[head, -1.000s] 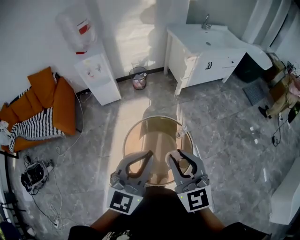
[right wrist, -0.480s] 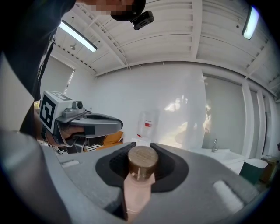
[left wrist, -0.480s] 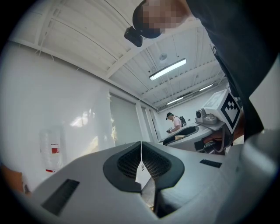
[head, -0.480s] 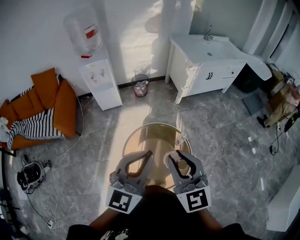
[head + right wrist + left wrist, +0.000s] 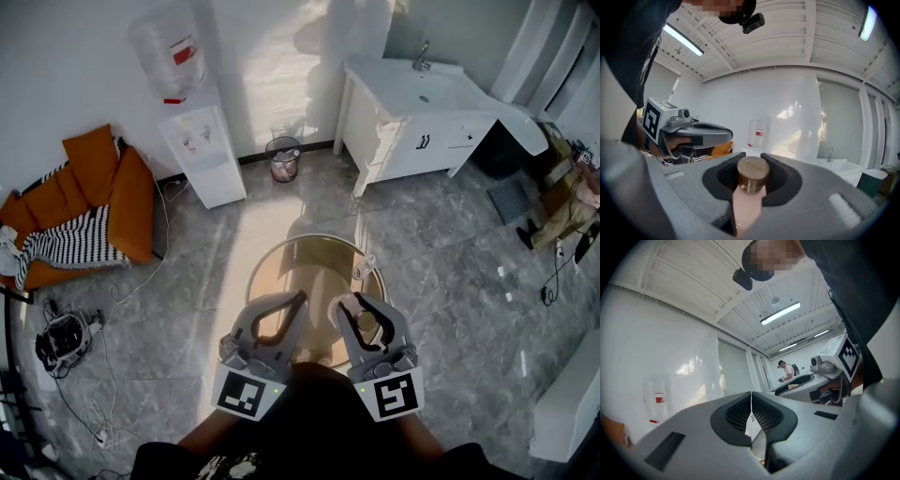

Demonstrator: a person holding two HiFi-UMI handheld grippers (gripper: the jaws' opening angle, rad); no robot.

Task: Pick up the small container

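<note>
Right gripper view: the right gripper is clamped on the container, a pink body under a round brown cap, pinched between its pads. The left gripper has its jaws together, empty. Both hover level, side by side, over a round table.

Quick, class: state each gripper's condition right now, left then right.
Left gripper: closed, empty.
Right gripper: closed on the small pale pink container with a round brown lid.
</note>
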